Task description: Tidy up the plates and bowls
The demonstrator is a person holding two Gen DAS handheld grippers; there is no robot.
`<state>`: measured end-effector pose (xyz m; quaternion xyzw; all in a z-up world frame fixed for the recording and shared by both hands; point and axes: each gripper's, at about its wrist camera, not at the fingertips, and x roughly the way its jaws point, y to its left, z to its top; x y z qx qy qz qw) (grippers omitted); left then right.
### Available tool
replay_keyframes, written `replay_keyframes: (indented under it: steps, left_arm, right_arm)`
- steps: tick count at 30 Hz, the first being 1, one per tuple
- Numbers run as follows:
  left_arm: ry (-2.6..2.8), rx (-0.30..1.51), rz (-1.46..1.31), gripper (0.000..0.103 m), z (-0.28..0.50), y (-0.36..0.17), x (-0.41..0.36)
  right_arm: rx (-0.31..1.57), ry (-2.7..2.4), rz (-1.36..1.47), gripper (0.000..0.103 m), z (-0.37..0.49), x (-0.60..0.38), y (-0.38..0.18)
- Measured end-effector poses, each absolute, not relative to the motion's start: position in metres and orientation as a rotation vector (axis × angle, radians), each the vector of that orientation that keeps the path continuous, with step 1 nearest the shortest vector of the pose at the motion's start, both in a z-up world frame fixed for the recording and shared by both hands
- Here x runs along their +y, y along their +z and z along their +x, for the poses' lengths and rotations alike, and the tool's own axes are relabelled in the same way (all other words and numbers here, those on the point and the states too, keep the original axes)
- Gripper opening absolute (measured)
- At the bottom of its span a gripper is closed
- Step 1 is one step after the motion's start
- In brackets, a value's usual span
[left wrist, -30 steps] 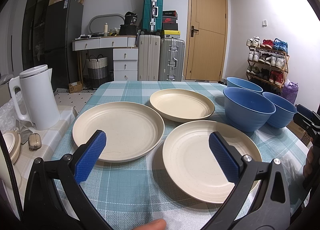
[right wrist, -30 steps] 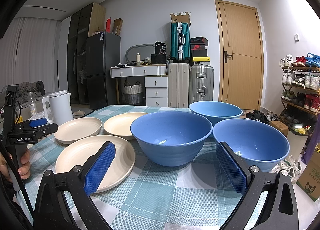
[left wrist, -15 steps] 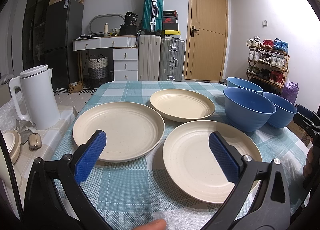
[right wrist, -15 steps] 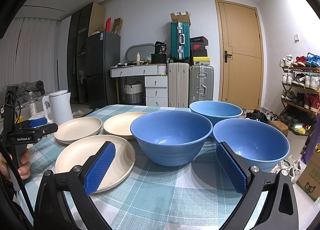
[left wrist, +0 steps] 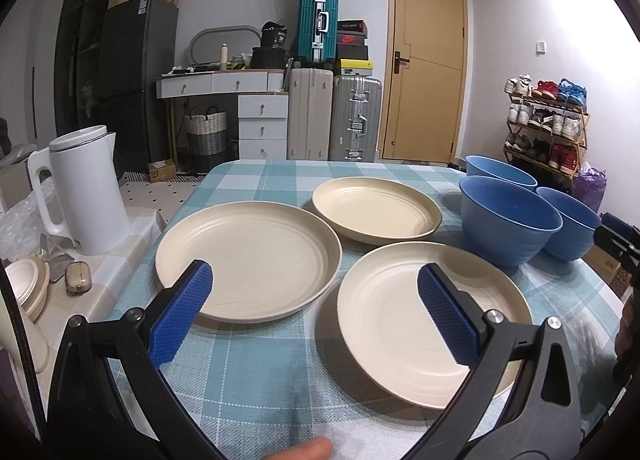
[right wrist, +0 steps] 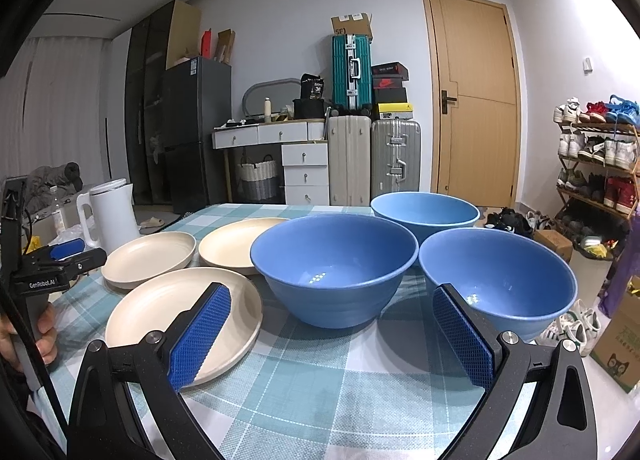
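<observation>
Nothing stacked yet: three cream plates (left wrist: 248,260) spread apart, three blue bowls (right wrist: 334,268) separate; left gripper (left wrist: 316,312), right gripper (right wrist: 330,340) spread wide, empty.

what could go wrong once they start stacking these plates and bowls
1. The right blue bowl sits near the table's right edge, so a nudge from the right hand-held gripper might push it off.
2. The three cream plates lie flat; the left hand-held gripper may struggle to get a finger under the nearest plate and could slide it into the middle blue bowl.
</observation>
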<state>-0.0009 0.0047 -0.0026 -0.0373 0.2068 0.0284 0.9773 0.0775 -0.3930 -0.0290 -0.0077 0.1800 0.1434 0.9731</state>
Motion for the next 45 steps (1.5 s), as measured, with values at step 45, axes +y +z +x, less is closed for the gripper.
replay_keyframes:
  steps: [45]
  left_arm:
    - [0.262,0.725,-0.344,0.103,0.056,0.017,0.135]
  right_arm:
    - [0.761,0.569,-0.014,0.103,0.211,-0.198,0.004]
